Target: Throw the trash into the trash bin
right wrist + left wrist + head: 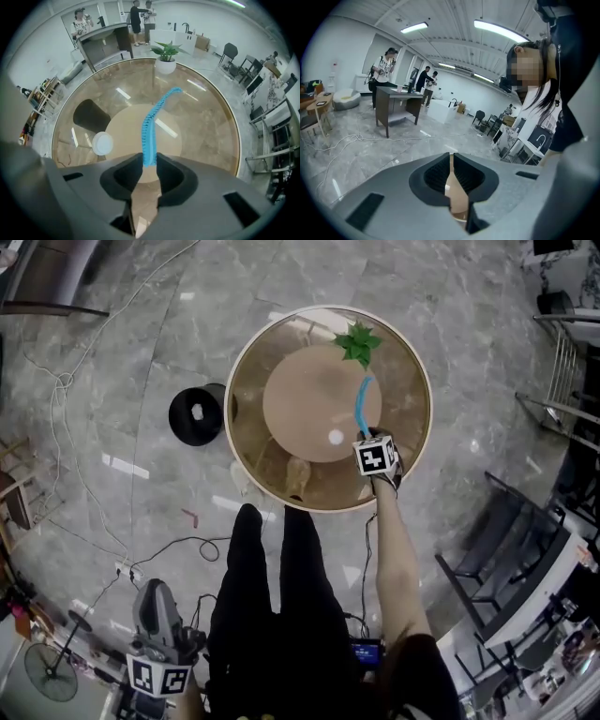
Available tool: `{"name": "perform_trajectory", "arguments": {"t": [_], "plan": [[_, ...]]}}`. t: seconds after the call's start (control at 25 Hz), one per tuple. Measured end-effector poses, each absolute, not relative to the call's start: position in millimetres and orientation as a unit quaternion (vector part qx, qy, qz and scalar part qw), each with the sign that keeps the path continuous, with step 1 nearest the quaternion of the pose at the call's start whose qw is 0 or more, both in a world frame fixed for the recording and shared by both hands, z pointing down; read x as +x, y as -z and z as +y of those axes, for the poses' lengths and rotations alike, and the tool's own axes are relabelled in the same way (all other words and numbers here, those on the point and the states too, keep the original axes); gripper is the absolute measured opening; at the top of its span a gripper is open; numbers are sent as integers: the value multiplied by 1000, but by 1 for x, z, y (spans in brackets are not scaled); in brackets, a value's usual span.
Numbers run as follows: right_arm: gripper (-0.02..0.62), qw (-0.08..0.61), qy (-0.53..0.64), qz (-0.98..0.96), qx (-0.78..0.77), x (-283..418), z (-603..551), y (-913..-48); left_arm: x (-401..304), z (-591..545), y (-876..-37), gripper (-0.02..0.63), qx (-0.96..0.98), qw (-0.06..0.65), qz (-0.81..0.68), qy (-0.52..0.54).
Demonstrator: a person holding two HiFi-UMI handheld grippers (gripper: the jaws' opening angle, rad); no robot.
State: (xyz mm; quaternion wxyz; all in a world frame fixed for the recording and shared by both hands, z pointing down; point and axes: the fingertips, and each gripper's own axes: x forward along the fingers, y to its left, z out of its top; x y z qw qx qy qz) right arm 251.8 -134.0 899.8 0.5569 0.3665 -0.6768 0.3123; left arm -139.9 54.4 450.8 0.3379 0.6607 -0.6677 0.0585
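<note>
On glass table [248,432], ribbed blue strip [149,131].

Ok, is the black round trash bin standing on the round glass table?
No, the black round trash bin stands on the grey floor, beside the round glass table.

Trash: blue ribbed strip [360,401] lying curved on tabletop [412,362]; small white disc [336,437] just left. On floor, left: black bin [196,415], upright.

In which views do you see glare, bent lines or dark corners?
Head view: lamp glare streaks the glass table, and the room's edges curve. Right gripper view: bright reflections lie beside the blue strip; the corners are dark. Left gripper view: the ceiling lamp is overbright.
</note>
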Motion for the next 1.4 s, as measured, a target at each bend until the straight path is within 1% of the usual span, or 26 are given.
{"name": "perform_trajectory", "arguments": {"t": [0.12, 0.24, 0.36, 0.56, 0.8, 0.96, 1.04, 1.12, 1.16, 1.24, 1.4], "plan": [[66, 558, -304, -677, 372, 247, -137, -894, -147, 51, -453, 12, 653, 344, -673, -49], [58, 524, -281, -702, 391, 221, -149, -862, -154, 51, -451, 12, 645, 346, -680, -39], [57, 487, -253, -742, 385, 172, -158, -827, -160, 53, -446, 12, 636, 342, -691, -26], [57, 456, -201, -807, 316, 48, -157, -781, -191, 66, -429, 12, 611, 331, -720, -7], [58, 436, -146, -871, 175, -120, -120, -761, -234, 109, -419, 12, 545, 318, -775, 23], [71, 436, -105, -888, 101, -206, -83, -756, -262, 138, -418, 12, 505, 316, -802, 39], [111, 442, -104, -887, 84, -231, -71, -759, -277, 150, -418, 12, 491, 316, -810, 45], [177, 442, -110, -887, 72, -245, -64, -758, -290, 161, -419, 12, 481, 318, -816, 51], [187, 443, -111, -887, 70, -249, -60, -758, -295, 165, -420, 12, 477, 318, -817, 53], [196, 447, -109, -885, 70, -251, -56, -758, -304, 171, -422, 12, 475, 320, -818, 58], [189, 455, -117, -878, 89, -240, -55, -756, -317, 169, -424, 12, 492, 318, -808, 69]]}}
